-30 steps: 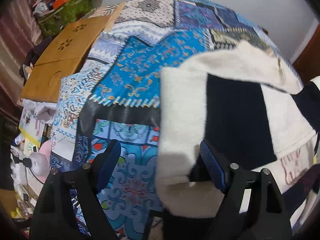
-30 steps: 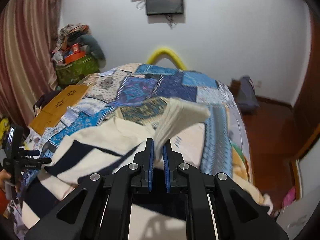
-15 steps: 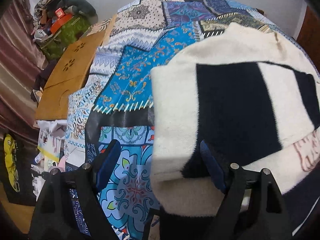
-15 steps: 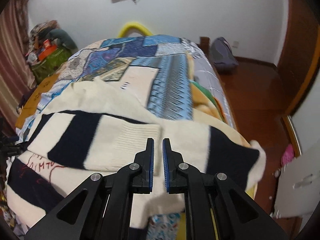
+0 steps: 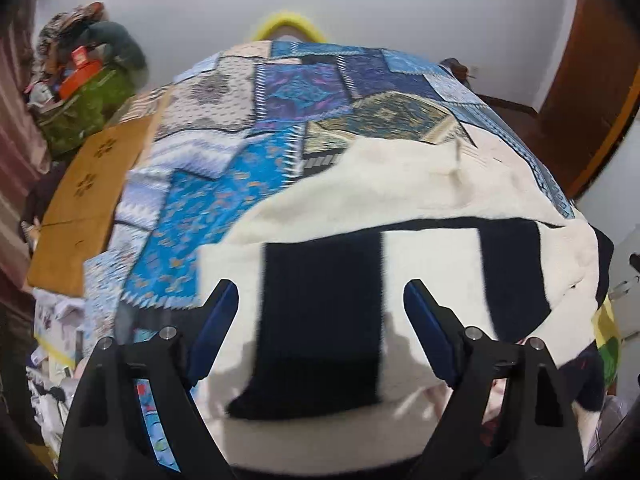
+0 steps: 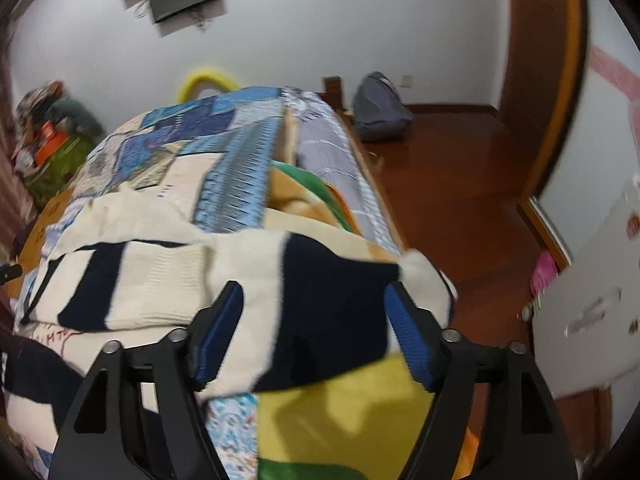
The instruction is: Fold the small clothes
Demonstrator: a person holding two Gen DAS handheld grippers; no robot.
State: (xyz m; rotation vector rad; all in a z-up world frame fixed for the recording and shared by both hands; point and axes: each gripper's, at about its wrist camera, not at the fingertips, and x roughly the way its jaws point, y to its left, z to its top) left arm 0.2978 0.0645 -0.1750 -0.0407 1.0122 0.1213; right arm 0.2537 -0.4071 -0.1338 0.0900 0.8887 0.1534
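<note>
A cream and navy striped sweater (image 5: pixel 400 208) lies on the blue patchwork bedspread (image 5: pixel 224 184), with one sleeve folded across its body. My left gripper (image 5: pixel 320 308) is open and empty, just above the folded sleeve's navy band. In the right wrist view the sweater (image 6: pixel 160 276) spreads to the left, and its other sleeve (image 6: pixel 332 296) lies out toward the bed's right edge. My right gripper (image 6: pixel 314 316) is open and empty, its jaws standing on either side of that sleeve's navy band.
A wooden board (image 5: pixel 88 200) lies at the bed's left edge, with a cluttered green basket (image 5: pixel 80 104) behind it. A yellow and green blanket (image 6: pixel 340 412) hangs at the bed's right side. Wooden floor (image 6: pixel 452 184), a grey bag (image 6: pixel 380 108) and a white cabinet (image 6: pixel 588 300) are to the right.
The right gripper laid its sleeve across the sweater, opened, and moved right over the other sleeve. The left gripper shifted right over the folded sleeve and tilted up.
</note>
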